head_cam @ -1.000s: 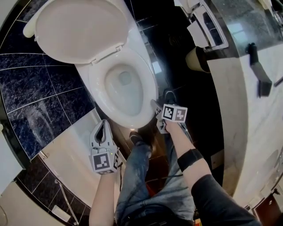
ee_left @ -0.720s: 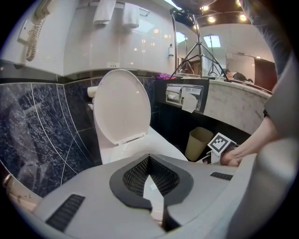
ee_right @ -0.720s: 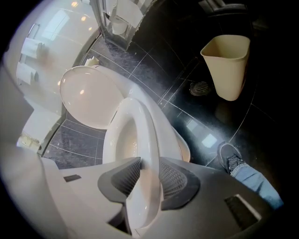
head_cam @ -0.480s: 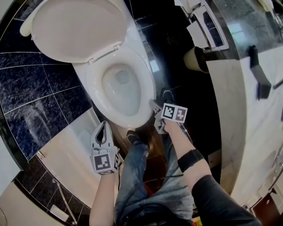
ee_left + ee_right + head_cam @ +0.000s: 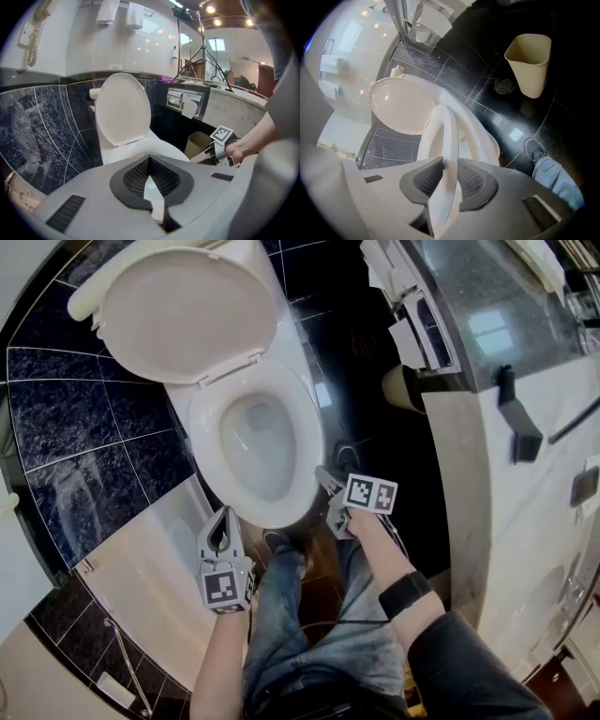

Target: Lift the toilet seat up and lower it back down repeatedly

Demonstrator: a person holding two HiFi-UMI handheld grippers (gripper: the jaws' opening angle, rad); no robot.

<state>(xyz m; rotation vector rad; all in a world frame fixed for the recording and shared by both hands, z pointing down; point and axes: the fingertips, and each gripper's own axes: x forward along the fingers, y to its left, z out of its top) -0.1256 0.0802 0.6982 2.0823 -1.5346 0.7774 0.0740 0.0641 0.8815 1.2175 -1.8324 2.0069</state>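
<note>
I am gripping the toilet seat (image 5: pixel 444 133) with my right gripper (image 5: pixel 450 164) at the front right of the toilet bowl (image 5: pixel 255 448). My right jaws have just been closing, and they are now standing partly apart with the thin white rim of the seat running between the two dark ribbed pads, which are pressing on it from both sides. In the right gripper view the front of the seat is sitting a little clear of the bowl's rim, tilting upward, while its far end is staying hinged at the back of the bowl. The lid (image 5: pixel 183 315) is standing upright behind the bowl, leaning toward the dark blue tiled wall (image 5: pixel 66 418). My left gripper (image 5: pixel 223 514) is hanging near the front left of the bowl, apart from it and touching nothing; its jaws are resting tip to tip with nothing between them. A beige waste bin (image 5: pixel 530 63) is standing on the black floor to the right of the bowl, and a grey shoe (image 5: pixel 536 151) with a jeans leg above it is planted just in front of the bowl.
</note>
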